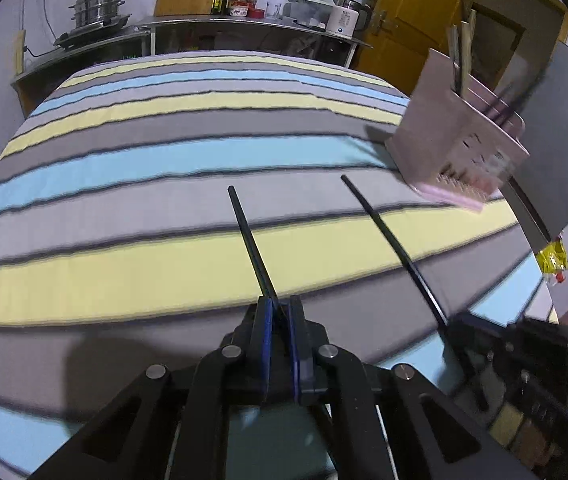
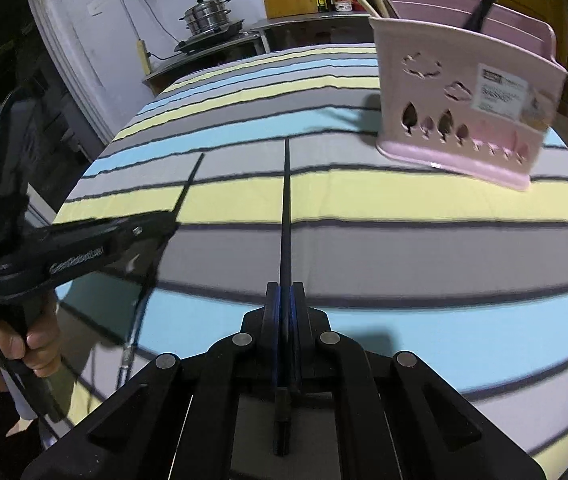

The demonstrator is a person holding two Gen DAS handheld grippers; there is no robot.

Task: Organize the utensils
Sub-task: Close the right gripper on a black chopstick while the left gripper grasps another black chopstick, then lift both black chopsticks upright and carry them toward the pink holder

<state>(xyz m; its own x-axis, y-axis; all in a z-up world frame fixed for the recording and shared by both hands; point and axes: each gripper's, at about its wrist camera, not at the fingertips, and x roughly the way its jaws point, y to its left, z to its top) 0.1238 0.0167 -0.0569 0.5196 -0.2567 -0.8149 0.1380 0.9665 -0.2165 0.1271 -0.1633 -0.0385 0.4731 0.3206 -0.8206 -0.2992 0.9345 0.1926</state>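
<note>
My left gripper (image 1: pixel 279 306) is shut on a black chopstick (image 1: pixel 249 240) that points forward above the striped cloth. My right gripper (image 2: pixel 284 290) is shut on a second black chopstick (image 2: pixel 286 204), also pointing forward. In the left wrist view the right gripper (image 1: pixel 450 326) and its chopstick (image 1: pixel 392 244) show to the right. In the right wrist view the left gripper (image 2: pixel 163 222) and its chopstick (image 2: pixel 189 184) show to the left. A pink utensil holder (image 2: pixel 460 108) stands ahead on the right, and it also shows in the left wrist view (image 1: pixel 456 136), with several utensils standing in it.
The table is covered by a cloth (image 1: pixel 203 160) striped blue, yellow and grey. Behind it runs a metal counter (image 1: pixel 203 26) with a steamer pot (image 1: pixel 97 6), bottles and a kettle (image 1: pixel 346 16). A yellow door (image 1: pixel 416 12) is at the back right.
</note>
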